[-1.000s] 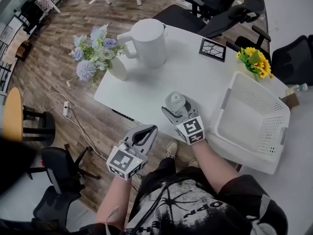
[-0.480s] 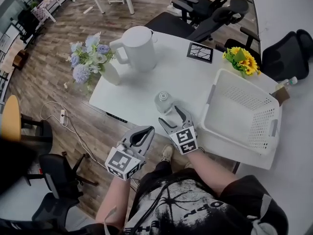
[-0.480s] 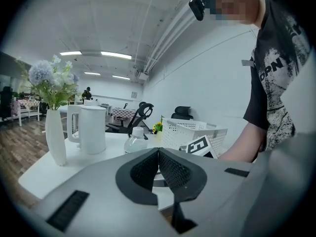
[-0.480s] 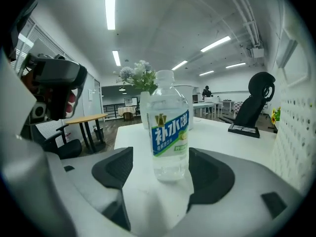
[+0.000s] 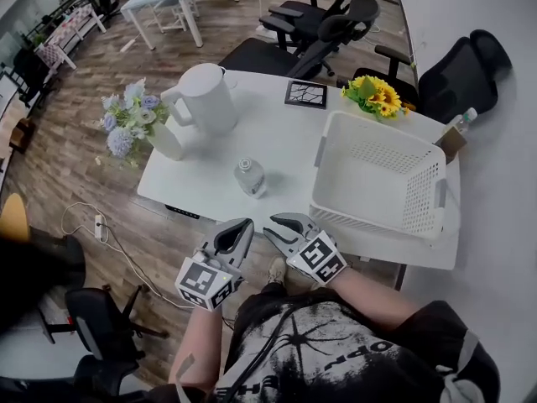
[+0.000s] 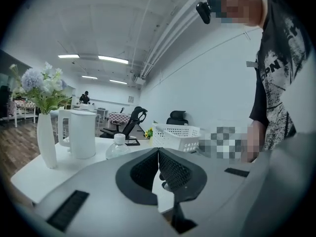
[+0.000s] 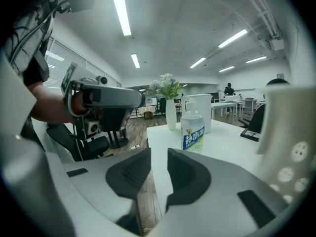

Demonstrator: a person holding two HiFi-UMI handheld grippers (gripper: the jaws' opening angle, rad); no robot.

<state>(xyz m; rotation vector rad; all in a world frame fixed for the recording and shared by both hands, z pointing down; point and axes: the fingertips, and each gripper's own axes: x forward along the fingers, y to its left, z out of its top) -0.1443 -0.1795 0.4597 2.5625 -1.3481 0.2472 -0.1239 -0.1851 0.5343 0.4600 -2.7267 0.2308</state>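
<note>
water bottle (image 5: 250, 177) stands upright mid-frame on the white table (image 5: 289, 137), nothing gripping it; right gripper (image 5: 281, 225) barely open, empty; left gripper (image 5: 241, 227) jaws together, empty, both lower centre off the table's edge.

The bottle (image 5: 250, 177) is clear, shiny plastic with a glossy label. The table (image 5: 289, 145) is smooth and white. The basket (image 5: 323, 151) is white plastic, and the floor (image 5: 101, 57) is wood. The left claw (image 5: 237, 229) and right claw (image 5: 281, 225) are matt grey plastic — with dark, bumpy pads (image 7: 129, 174).
</note>
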